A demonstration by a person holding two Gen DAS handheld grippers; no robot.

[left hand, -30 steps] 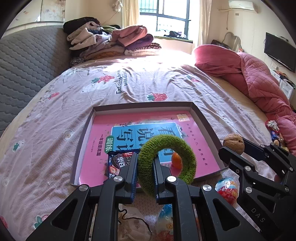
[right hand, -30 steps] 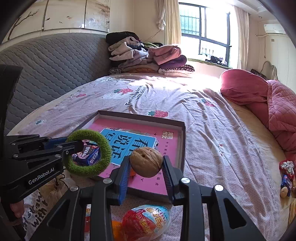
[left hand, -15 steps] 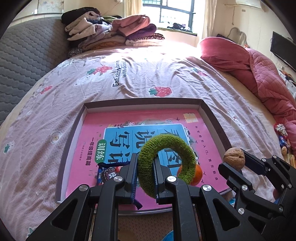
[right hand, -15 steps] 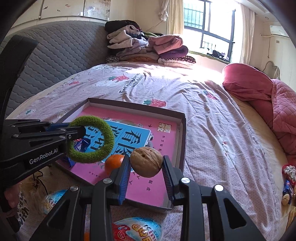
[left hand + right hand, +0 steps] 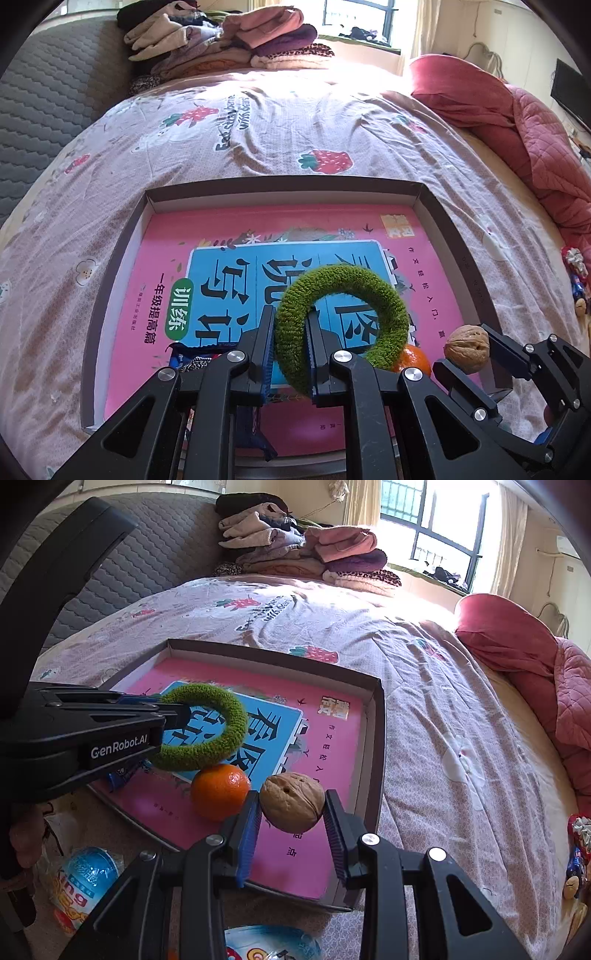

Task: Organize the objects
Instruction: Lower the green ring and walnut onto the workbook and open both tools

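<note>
"GenRobot.AI" on left hand-held gripper [image 5: 162,716] w/ green ring [image 5: 207,727], prob fuzzy

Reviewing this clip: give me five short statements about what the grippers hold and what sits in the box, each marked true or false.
1. The left gripper is shut on the green fuzzy ring. True.
2. The right gripper holds the orange. False: it is shut on the walnut; the orange sits in the box, in no gripper.
3. A pink book lies flat inside the shallow box. True.
4. The box stands on a wooden table. False: it rests on the bed's strawberry-print sheet.
5. Folded clothes are stacked at the far end of the bed. True.
</note>
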